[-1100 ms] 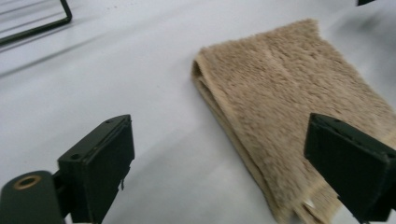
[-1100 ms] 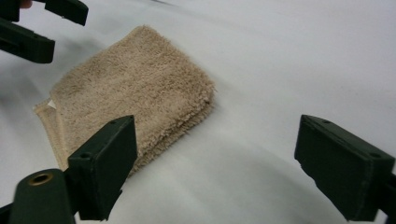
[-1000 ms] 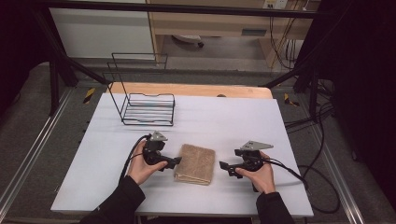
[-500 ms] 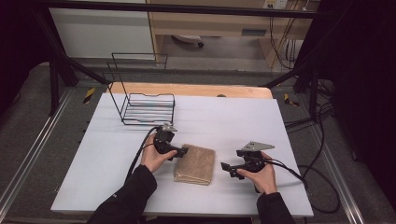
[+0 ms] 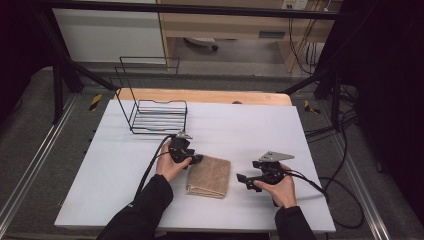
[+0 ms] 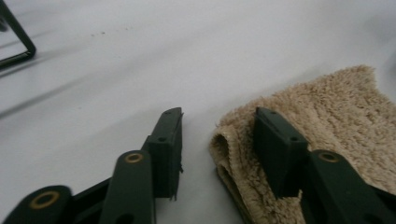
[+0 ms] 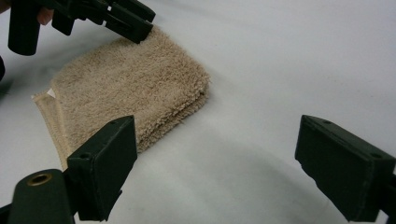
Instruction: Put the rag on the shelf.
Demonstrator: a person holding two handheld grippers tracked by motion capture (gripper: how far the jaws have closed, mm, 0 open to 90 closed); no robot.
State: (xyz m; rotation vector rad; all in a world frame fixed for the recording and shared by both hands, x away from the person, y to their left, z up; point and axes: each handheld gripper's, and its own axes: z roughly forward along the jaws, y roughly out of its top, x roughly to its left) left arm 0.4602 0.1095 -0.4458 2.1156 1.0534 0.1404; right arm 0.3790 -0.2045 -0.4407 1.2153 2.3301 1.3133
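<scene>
One folded towel (image 5: 209, 176), tan and fluffy, lies at the lower centre of the high view; no second cloth is beside it. One black wire rack (image 5: 156, 110) stands at the upper left of the tabletop (image 5: 250, 125), and there is one such white tabletop, with one strip of wooden board (image 5: 210, 96) along its far edge. Two tongs are counted: the left tongs (image 5: 196, 159) at the towel's upper left corner and the right tongs (image 5: 241, 178) just right of the towel. Each has two black jaws, four in all. Two hands hold them, one (image 5: 170, 167) left of the towel and one (image 5: 279, 189) to its right. Two yellow-and-black markers (image 5: 95, 101) sit on the floor, one at each side.
</scene>
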